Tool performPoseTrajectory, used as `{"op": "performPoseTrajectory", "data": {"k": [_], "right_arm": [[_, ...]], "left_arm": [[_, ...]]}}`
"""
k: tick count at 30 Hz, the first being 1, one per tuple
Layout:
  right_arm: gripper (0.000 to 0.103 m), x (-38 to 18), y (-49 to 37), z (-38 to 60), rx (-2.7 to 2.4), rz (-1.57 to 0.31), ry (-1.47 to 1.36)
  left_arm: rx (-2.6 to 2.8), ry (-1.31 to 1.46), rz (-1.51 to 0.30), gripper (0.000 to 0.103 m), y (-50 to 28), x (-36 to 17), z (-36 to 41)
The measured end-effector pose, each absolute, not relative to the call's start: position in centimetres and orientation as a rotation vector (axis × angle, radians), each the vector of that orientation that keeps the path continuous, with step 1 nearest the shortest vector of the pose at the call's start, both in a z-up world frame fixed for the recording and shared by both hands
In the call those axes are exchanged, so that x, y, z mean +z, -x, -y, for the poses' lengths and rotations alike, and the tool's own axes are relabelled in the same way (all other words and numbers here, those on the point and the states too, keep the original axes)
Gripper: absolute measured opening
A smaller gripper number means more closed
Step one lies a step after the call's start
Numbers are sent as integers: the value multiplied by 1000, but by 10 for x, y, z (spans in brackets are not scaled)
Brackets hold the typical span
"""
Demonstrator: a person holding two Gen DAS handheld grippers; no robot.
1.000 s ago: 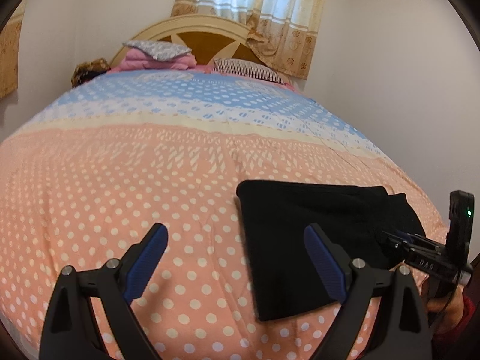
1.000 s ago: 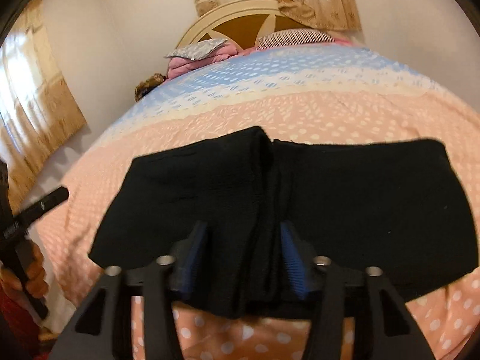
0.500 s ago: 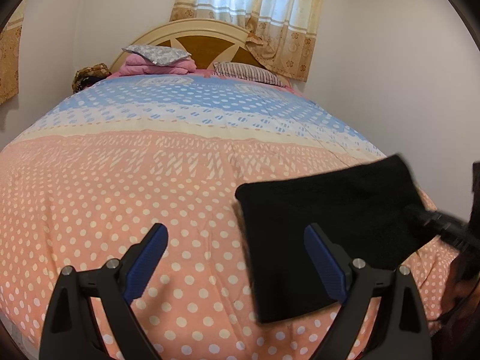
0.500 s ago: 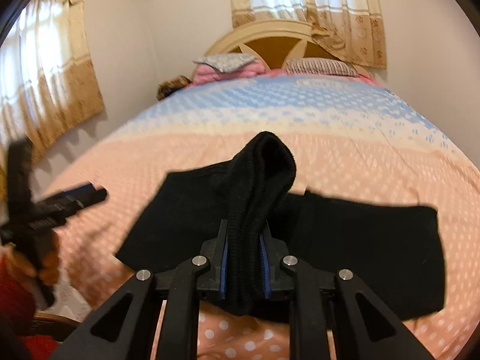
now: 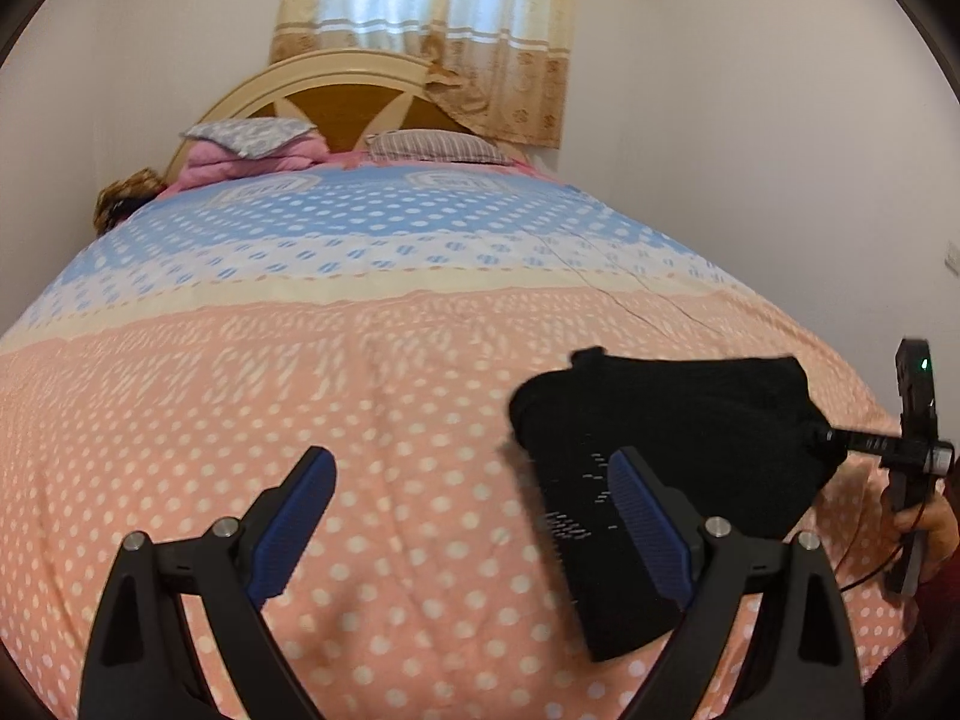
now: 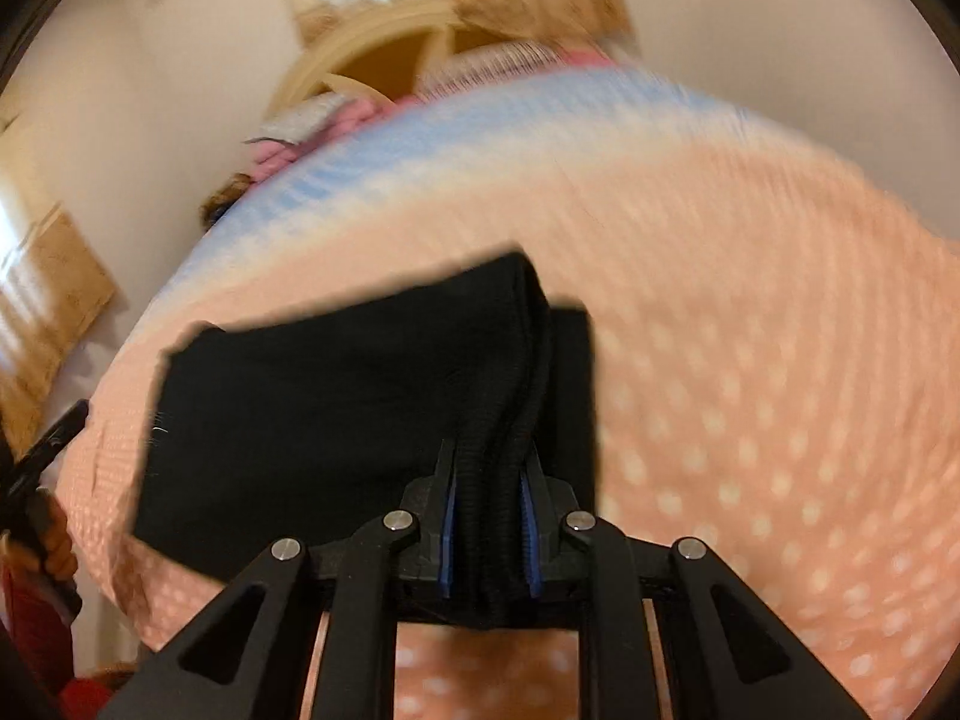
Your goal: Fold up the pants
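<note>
The black pants [image 5: 678, 438] lie partly folded on the near right of the polka-dot bed. My right gripper [image 6: 487, 516] is shut on a thick bunched edge of the pants [image 6: 336, 396] and holds it lifted over the rest of the cloth; it also shows in the left wrist view [image 5: 840, 441] at the pants' right end. My left gripper [image 5: 471, 516] is open and empty, low over the bedspread, with its right finger in front of the pants' near left edge.
The bedspread [image 5: 300, 372] is peach with white dots near me and blue farther off. Pillows and a pink blanket [image 5: 252, 147] lie at the headboard [image 5: 336, 96]. A white wall [image 5: 750, 150] runs close along the right side.
My right gripper closed on the pants' edge, lifted it and carried it over to the left, doubling the cloth. The left gripper stayed open and barely moved.
</note>
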State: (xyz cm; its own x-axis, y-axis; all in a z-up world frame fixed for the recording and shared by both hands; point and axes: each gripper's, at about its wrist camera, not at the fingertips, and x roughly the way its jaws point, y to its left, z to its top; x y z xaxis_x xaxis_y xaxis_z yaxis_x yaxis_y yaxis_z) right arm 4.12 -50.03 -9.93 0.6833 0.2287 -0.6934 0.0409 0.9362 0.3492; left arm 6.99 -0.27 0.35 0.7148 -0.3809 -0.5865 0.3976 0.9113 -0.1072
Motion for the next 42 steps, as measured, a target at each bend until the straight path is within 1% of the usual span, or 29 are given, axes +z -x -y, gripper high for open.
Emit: {"op": "performPoseTrajectory", "data": {"k": [2,7,8,12,14,17,19,21,23,25,28,30,32,33,35,37,38,40,41,42], "right_arm": [[18,-101,-38,511,123,-787,-434],[18,-86,-34,500,113,-787,-371],[19,-83,-32,500,111,-791,-365],[28,-88,-27,516,78,-834,-423],[29,-80,-18,525,-2,-781,-459],[29,-55,-2,516,-143,-645,-367],[29,-42,1,497,-117,-579,-287],[29,-35,-5,471,-67,-558,-185],[29,-39,-22,451,-55,-578,-103],[29,-51,-40,451,-43,-607,-142],[30,-91,-81,468,6,-759,-302],[30,-102,-86,474,36,-719,-326],[30,-103,-86,477,57,-718,-347],[30,-103,-85,478,64,-719,-364],[30,-99,-83,484,82,-713,-366],[30,-86,-70,493,108,-664,-408],[30,-78,-57,503,112,-602,-469],[44,-67,-31,527,83,-516,-569],[63,-66,-23,535,60,-503,-600],[71,-68,-13,544,36,-493,-638]], "left_arm": [[-442,-45,-649,95,-69,1,8],[-458,-45,-675,95,-70,-6,18],[-461,-45,-679,95,-71,-7,21],[-445,-79,-673,95,-68,-9,24],[-441,-73,-673,95,-69,-8,21],[-418,-80,-658,95,-72,-5,23],[-419,-85,-634,95,-73,1,30],[-444,-99,-604,95,-74,8,45],[-453,-134,-564,95,-76,13,68],[-459,-141,-580,95,-84,8,84],[-428,-157,-682,95,-105,-20,103],[-334,-197,-754,96,-122,-45,106],[-342,-130,-823,99,-133,-58,97],[-343,-92,-836,102,-135,-57,91],[-344,-57,-853,102,-135,-49,84],[-346,-53,-800,101,-125,-32,71],[-341,-54,-775,101,-120,-27,67],[-335,-38,-728,102,-111,-16,54],[-337,-10,-722,102,-108,-12,46],[-340,10,-726,102,-109,-12,42]]}}
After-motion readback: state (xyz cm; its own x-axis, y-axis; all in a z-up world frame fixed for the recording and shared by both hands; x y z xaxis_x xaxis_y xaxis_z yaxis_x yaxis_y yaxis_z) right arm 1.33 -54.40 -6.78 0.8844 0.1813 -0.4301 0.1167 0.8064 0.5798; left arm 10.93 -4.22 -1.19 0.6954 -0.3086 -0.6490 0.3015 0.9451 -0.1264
